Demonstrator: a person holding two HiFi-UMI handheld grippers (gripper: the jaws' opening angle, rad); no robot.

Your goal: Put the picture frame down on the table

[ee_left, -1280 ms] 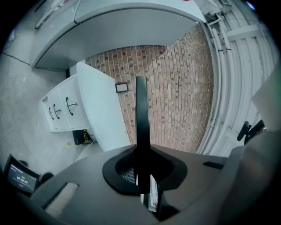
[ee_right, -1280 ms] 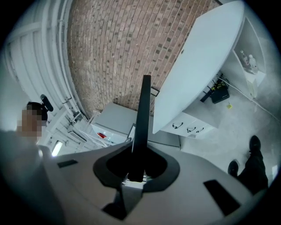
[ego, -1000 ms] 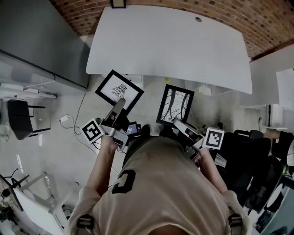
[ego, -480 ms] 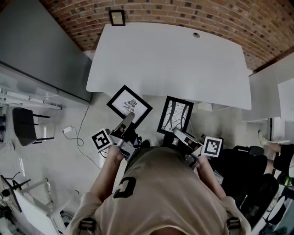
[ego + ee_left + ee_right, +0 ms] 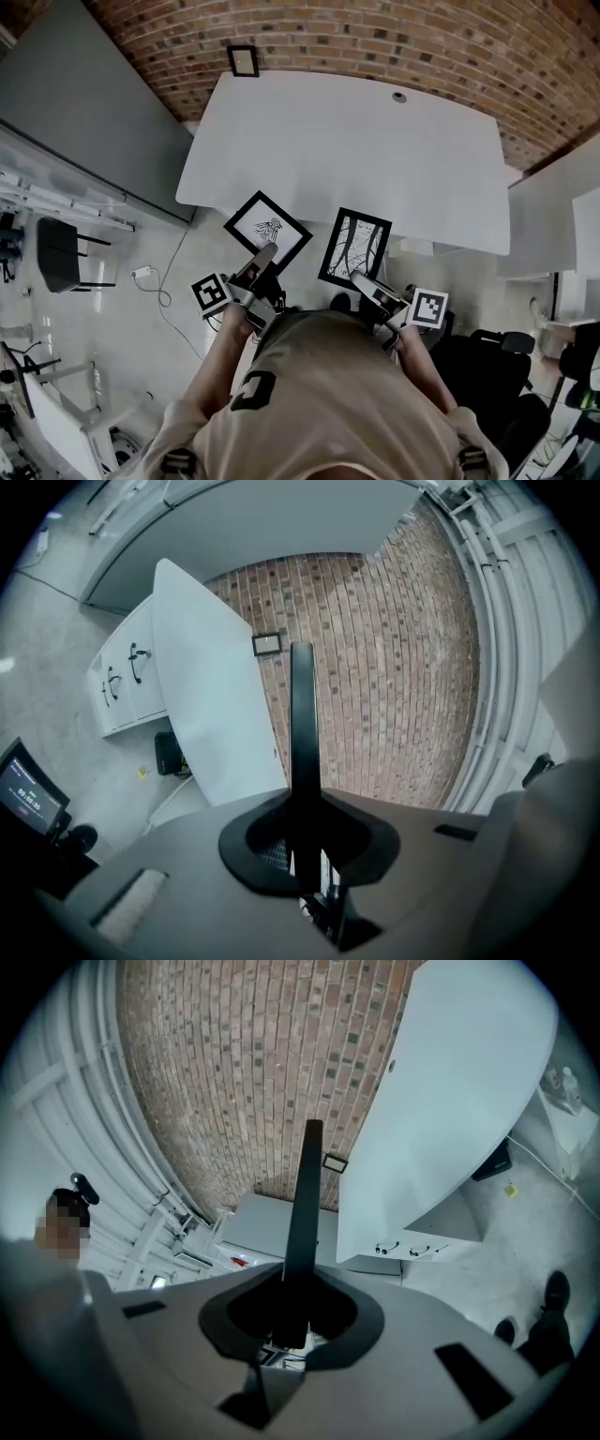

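At the table's near edge, the view has changed more than the work has. Over the last second the table (image 5: 347, 131) has slid lower in the head view, and a wider band of brick wall (image 5: 375, 37) now shows beyond its far edge. The two frames have kept pace with it. The left frame (image 5: 268, 228) and the right frame (image 5: 354, 246) are still in the air on your side of the table, with only their upper corners crossing its near edge. They keep much the same tilt as before but look a little smaller. I read that as you lining up on the table, not setting anything down. Neither frame rests on the top yet, so the task itself is still to do and the whole tabletop is free for it.

Your left claw (image 5: 263, 255) is nearly closed and pinches the left frame by its lower edge. In the left gripper view the frame stands edge-on as a thin dark bar rising straight out from between the jaws. Your right claw (image 5: 360, 277) is just as narrow and grips the right frame the same way, edge-on, with the table off to its side. Both grips look steady, and I see nothing else between the jaws of either claw.
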